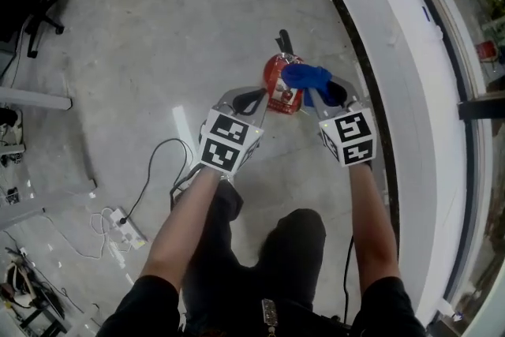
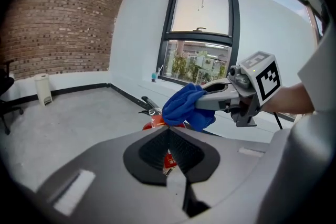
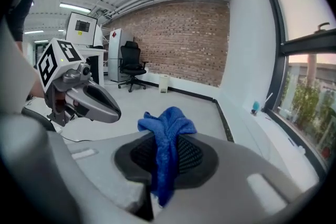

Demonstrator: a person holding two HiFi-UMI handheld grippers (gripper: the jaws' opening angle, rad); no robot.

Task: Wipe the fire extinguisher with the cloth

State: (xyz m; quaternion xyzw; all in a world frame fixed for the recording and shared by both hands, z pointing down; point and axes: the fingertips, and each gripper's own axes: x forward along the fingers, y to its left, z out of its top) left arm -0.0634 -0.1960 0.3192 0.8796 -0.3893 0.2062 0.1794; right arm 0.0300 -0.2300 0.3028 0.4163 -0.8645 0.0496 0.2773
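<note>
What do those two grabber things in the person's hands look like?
The left gripper and right gripper are light grey with rounded jaws lined with black ribbed pads. Each carries a white cube printed with black square markers. The person wears black short sleeves.

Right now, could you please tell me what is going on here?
A person stands over a red fire extinguisher on the concrete floor, a gripper in each hand. The right tongs pinch a blue cloth, bunched just over the extinguisher's top; whether it touches, I cannot tell. The left tongs are shut and empty beside it.
</note>
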